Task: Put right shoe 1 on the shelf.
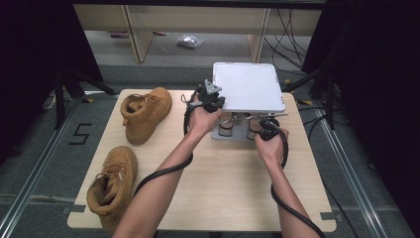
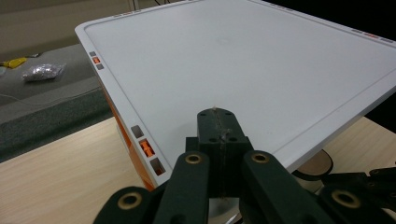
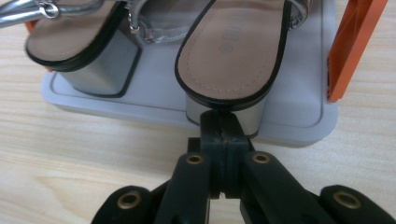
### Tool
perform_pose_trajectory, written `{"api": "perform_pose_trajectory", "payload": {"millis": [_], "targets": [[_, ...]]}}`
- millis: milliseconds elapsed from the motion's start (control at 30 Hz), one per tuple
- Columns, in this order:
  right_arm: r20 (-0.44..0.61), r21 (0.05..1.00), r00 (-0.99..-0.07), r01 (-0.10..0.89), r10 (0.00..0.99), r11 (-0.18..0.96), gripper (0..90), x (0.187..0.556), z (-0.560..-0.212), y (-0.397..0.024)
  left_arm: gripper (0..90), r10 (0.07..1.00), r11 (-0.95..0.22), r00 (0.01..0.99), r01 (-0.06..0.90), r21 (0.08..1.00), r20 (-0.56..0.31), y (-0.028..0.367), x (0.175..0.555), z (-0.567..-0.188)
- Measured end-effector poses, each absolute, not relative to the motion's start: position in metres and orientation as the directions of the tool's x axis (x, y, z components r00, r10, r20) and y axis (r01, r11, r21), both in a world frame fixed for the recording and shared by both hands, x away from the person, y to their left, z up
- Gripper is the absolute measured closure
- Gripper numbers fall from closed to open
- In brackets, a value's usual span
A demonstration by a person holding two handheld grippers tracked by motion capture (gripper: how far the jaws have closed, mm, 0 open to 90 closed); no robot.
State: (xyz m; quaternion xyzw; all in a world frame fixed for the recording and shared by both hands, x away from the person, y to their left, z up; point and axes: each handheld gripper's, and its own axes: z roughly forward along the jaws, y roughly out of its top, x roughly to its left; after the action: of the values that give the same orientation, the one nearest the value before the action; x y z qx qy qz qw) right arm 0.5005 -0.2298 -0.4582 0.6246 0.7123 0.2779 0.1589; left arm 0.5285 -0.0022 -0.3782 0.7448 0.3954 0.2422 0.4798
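**Tongs meet at a 2-tier shoe rack**

Pale wood grain covers the desk (image 1: 223, 183), which stands on grey floor with dark curtains at both sides. Nearest the person, 1 tan boot (image 1: 113, 181) lies at the desk's front left corner, and a 2nd tan boot (image 1: 143, 113) stands farther back on the left.

At mid-desk, the right tongs (image 3: 223, 128) have their jaws pressed together with nothing between them, tips just at the block heel of the right sandal (image 3: 233, 51). It sits beside the left sandal (image 3: 74, 46) on the rack's grey lower tray (image 3: 154, 100). That heel looks rigid and its metallic face probably slick; the insole edge above it seems the surer place to pinch, and the sandal is likely light.

Beyond, the left tongs (image 2: 219, 135) are likewise closed and empty, tips over the near edge of the white top shelf (image 2: 243, 60), a stiff, smooth plate carried on orange supports (image 3: 352, 46).
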Motion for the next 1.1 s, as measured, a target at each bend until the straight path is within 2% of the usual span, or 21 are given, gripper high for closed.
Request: {"api": "perform_pose_trajectory", "payload": {"millis": [67, 133, 700, 867, 1100], "targets": [[0.142, 0.588, -0.141, 0.808, 0.980, 0.031, 90.0, 0.501, -0.459, -0.228, 90.0, 0.818, -0.244, 0.576, 0.358, 0.901, -0.007, -0.001, 0.529, -0.378], [0.124, 0.601, -0.167, 0.797, 0.978, 0.059, 90.0, 0.503, -0.460, -0.232, 90.0, 0.818, -0.243, 0.576, 0.358, 0.902, -0.009, -0.001, 0.529, -0.378], [0.115, 0.619, -0.152, 0.784, 0.982, 0.049, 89.3, 0.508, -0.464, -0.233, 90.0, 0.818, -0.244, 0.575, 0.359, 0.901, -0.007, -0.001, 0.529, -0.377], [0.084, 0.644, -0.171, 0.761, 0.982, 0.077, 87.6, 0.505, -0.467, -0.235, 90.0, 0.819, -0.243, 0.574, 0.358, 0.901, -0.007, -0.002, 0.528, -0.377], [0.116, 0.636, -0.143, 0.771, 0.983, 0.037, 85.1, 0.502, -0.471, -0.233, 90.0, 0.818, -0.243, 0.575, 0.358, 0.901, -0.008, -0.001, 0.529, -0.377]]}}
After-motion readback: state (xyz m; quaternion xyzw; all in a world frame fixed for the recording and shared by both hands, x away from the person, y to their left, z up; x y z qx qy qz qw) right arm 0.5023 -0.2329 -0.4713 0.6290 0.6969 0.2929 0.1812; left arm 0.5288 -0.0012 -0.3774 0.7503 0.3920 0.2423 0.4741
